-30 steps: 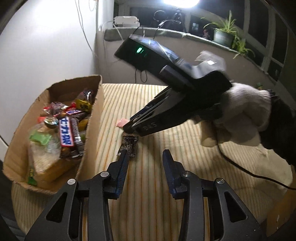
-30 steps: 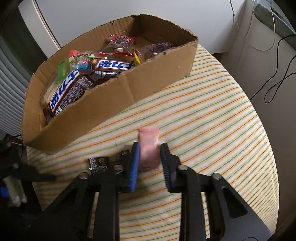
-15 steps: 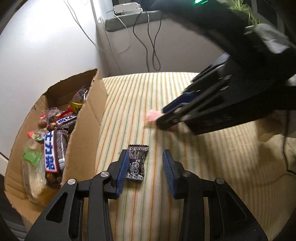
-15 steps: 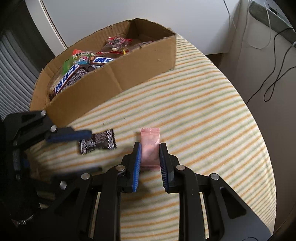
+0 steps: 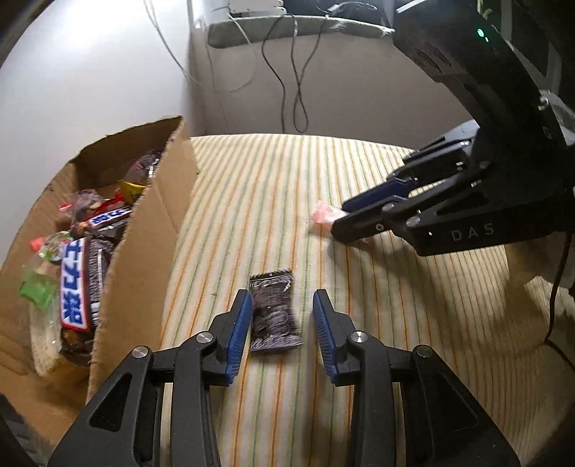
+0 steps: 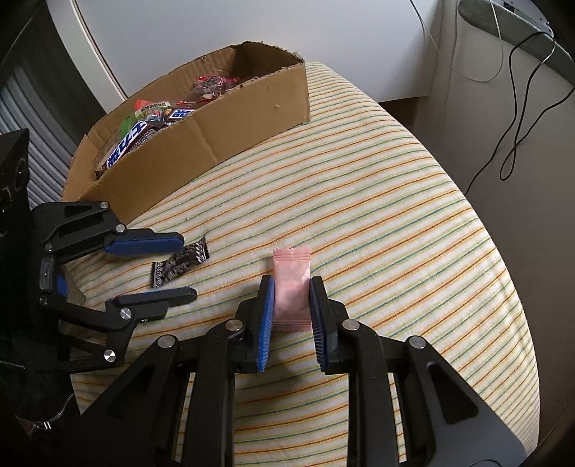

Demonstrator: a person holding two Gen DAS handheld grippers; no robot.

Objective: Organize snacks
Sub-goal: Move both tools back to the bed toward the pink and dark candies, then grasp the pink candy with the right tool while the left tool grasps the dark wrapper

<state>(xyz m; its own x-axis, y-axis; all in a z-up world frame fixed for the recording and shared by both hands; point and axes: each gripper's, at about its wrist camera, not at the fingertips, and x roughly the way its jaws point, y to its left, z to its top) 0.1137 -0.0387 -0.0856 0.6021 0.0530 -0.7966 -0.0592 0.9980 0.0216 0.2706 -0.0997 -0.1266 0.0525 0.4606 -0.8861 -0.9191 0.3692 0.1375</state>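
You are at the pick-up step: your right gripper point(image 6: 290, 303) is clamped on the pink candy sachet point(image 6: 291, 285), while your left gripper point(image 5: 281, 330) stands spread around the dark wrapped snack point(image 5: 274, 310) without pinching it. Next, squeeze the left one, then carry both into the cardboard box point(image 6: 230, 122) of snack bars. Everything lies on a striped cloth point(image 6: 377, 201) beside a pale wall with dangling cables point(image 6: 517, 118).

A striped cloth point(image 6: 395, 201) in cream, orange and green covers the rounded worktop. Behind it stands a plain white wall point(image 5: 90, 72) in soft daylight. Black cables point(image 5: 287, 82) hang down a beige panel beneath a grey ledge point(image 5: 294, 30). At far left, what may be a ribbed radiator point(image 6: 43, 143).
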